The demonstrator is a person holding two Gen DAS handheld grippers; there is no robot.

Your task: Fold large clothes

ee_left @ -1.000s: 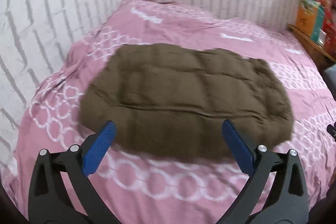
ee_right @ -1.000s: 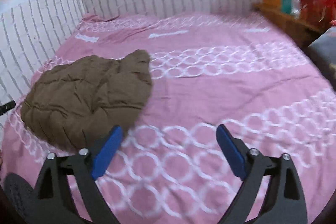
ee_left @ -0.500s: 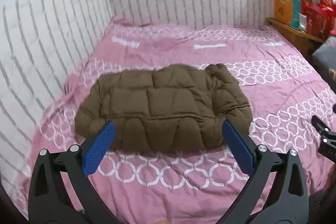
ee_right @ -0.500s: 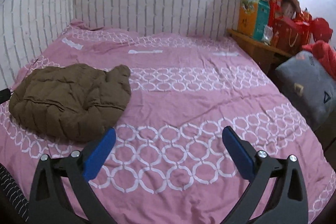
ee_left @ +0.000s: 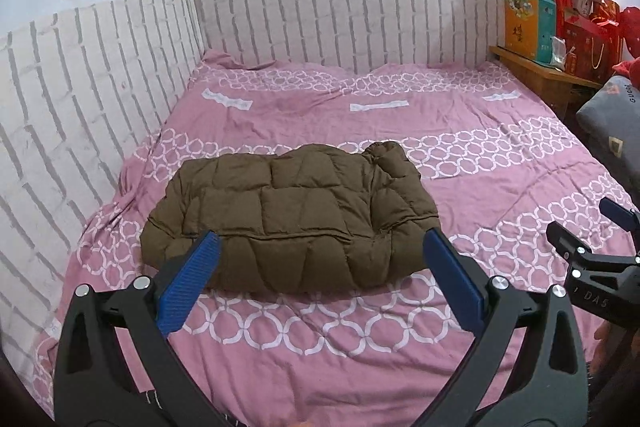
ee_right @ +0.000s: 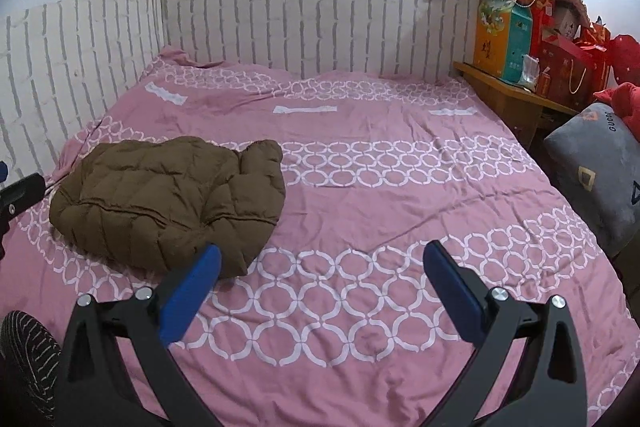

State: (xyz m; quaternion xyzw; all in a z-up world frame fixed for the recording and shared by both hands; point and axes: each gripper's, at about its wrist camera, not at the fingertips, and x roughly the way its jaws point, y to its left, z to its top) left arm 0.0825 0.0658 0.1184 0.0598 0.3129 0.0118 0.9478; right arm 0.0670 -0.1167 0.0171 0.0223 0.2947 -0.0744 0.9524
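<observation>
Left hand-held gripper [ee_left: 320, 255]: jaws spread wide, holding nothing, touching nothing, poised above the near edge of the bed [ee_left: 320, 347]. Right hand-held gripper [ee_right: 322, 267]: likewise wide apart and empty, over bare pink cover. One brown quilted jacket [ee_left: 288, 215] lay folded into a compact bundle on the bed's left half, near the brick-patterned wall [ee_left: 80, 99]. One grey cushion [ee_right: 596, 171] stood far right. Several stacked boxes [ee_right: 508, 39] sat on one wooden shelf [ee_right: 508, 95]; exact count unclear.

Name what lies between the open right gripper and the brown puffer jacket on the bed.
Only bare pink bedspread separates the right gripper from the brown puffer jacket; the right wrist view shows it.
</observation>
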